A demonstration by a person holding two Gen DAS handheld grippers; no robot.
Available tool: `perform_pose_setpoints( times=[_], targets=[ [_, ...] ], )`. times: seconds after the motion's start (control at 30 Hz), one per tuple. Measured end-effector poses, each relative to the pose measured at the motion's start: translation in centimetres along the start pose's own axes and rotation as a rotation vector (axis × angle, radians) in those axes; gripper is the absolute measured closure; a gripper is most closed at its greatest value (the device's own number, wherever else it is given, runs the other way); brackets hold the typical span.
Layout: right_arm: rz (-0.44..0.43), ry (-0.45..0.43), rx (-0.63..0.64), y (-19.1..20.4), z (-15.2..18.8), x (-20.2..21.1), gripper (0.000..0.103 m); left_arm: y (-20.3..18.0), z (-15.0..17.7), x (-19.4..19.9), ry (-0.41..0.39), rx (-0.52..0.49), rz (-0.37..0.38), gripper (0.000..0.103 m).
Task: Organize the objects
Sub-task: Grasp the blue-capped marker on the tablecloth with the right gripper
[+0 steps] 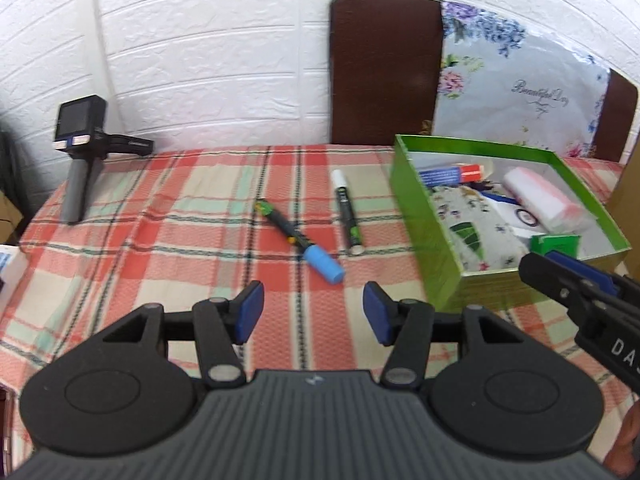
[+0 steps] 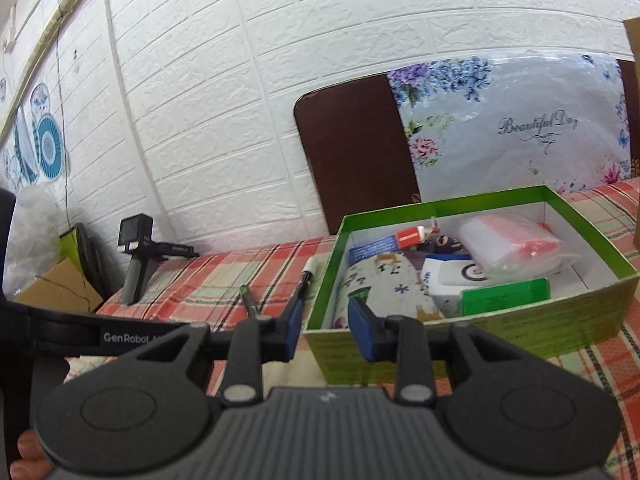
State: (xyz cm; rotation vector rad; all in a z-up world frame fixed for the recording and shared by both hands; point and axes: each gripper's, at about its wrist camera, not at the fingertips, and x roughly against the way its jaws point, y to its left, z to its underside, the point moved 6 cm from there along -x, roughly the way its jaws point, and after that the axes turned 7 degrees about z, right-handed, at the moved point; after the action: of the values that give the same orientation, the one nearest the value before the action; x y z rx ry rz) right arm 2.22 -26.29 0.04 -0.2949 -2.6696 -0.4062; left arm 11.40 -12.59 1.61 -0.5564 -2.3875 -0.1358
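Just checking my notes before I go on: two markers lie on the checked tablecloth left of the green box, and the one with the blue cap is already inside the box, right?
Not quite. The marker with the blue cap still lies on the tablecloth, outside the green box, beside the white-capped marker. The left wrist view shows it.

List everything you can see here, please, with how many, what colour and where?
Marker with blue cap: 1, black, on cloth, centre.
Marker with white cap: 1, black, on cloth beside box.
Open cardboard box: 1, green, right, holding assorted items.
Plaid tablecloth: 1, red and cream, over table.
Camera on handle: 1, black and grey, far left.
Floral cushion: 1, pale, behind box.
Left tool: 1, black with blue pads, open, empty.
Right tool: 1, same colours, open, at box's near corner.
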Motion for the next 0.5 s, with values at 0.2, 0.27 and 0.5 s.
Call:
perform_pose_setpoints(
  times=[0.2, 0.27, 0.5],
  targets=[
    [-0.013, -0.007, 0.021, 1.5, -0.2, 0.2, 0.074, 1.4, 0.2, 0.3, -0.016, 0.021, -0.026, 0.046],
    [-0.017, 0.004, 0.027, 1.9, 0.2, 0.0, 0.074, 1.8, 0.3, 0.1, -0.01, 0.028, -0.022, 0.046],
    [-0.039, 0.035, 0.079, 3.7, 0.8, -1.2, 0.074, 3.8, 0.9, -0.8, 0.003, 0.065, -0.032, 0.045]
  ],
)
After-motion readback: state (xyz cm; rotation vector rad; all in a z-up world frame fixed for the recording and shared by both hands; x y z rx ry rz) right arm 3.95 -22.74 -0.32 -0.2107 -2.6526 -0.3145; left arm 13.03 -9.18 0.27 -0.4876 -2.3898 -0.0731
